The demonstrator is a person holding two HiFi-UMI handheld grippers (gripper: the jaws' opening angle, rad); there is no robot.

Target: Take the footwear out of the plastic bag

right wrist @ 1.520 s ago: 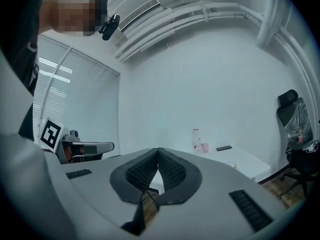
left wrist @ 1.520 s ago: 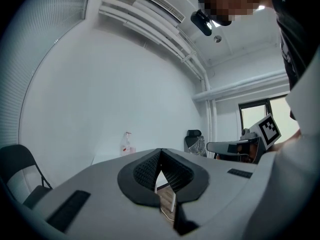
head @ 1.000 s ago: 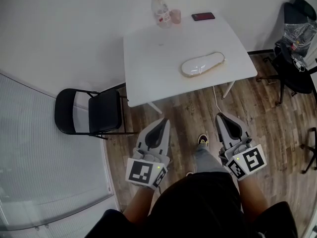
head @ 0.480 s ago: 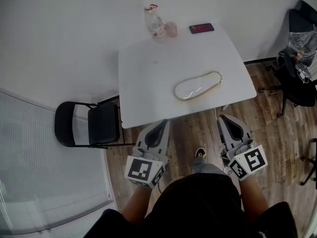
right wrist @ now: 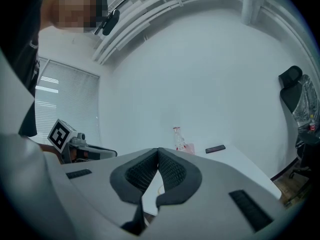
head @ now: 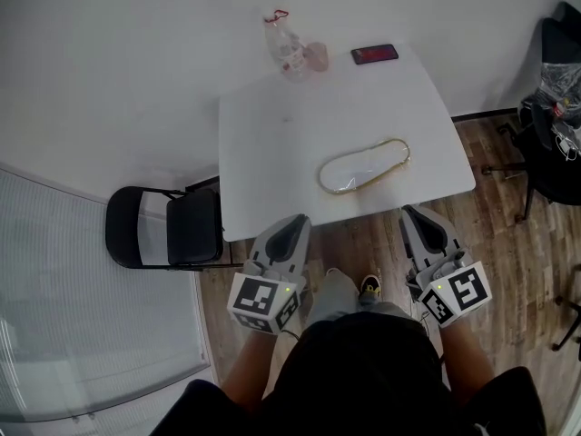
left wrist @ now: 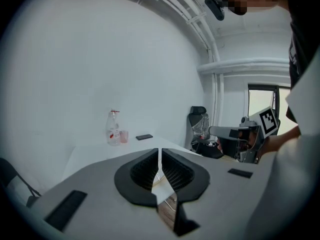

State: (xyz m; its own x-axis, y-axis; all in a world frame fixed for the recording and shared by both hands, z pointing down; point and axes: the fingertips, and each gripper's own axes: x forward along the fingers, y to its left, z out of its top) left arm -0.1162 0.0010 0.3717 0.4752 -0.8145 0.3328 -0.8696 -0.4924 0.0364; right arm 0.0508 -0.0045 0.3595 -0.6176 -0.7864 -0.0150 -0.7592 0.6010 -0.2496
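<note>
Footwear: a flat, pale slipper-like piece with a tan rim, lying on the white tabletop near its front edge, inside a clear plastic bag. Probably light and floppy. The film looks slick and thin, likely to slide or crumple. Best guess is to pinch loose film at one end with one tool and take the rim with the other.

Left gripper: jaws together, nothing between them, short of the table. Right gripper: the same.
</note>
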